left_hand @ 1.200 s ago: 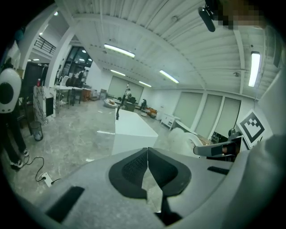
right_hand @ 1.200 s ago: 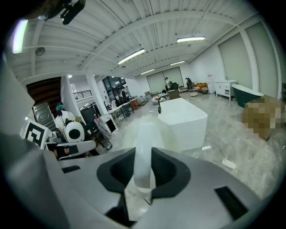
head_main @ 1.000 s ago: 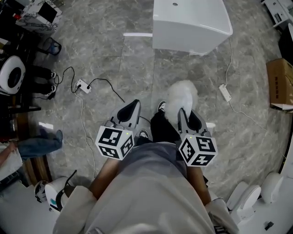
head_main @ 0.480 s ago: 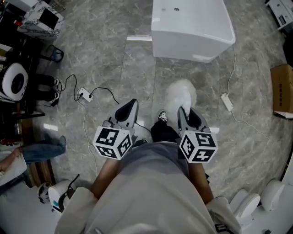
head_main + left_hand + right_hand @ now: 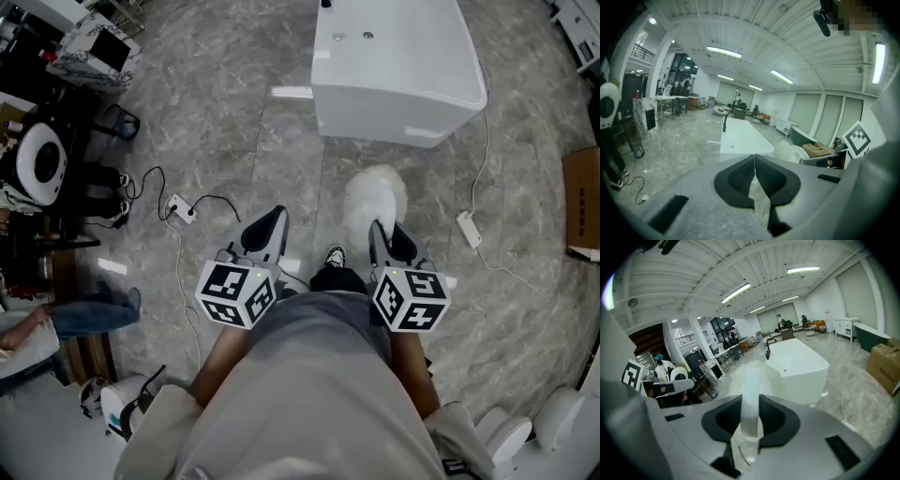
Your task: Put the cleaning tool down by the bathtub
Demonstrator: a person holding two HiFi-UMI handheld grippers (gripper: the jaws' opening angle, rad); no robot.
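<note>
Right claw [image 5: 380,230] clamped on the handle of the fluffy white duster [image 5: 375,197], head ahead, short of the far bathtub [image 5: 398,66]. Best carried low, then lowered gently onto the floor [image 5: 234,112] beside it. Left claw [image 5: 272,220] pressed together, empty.

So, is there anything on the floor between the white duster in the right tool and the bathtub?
Nothing visible does. The right tool holds the duster by its handle, and only bare floor lies between it and the bathtub. A white power strip lies off to the right, outside the direct path.
</note>
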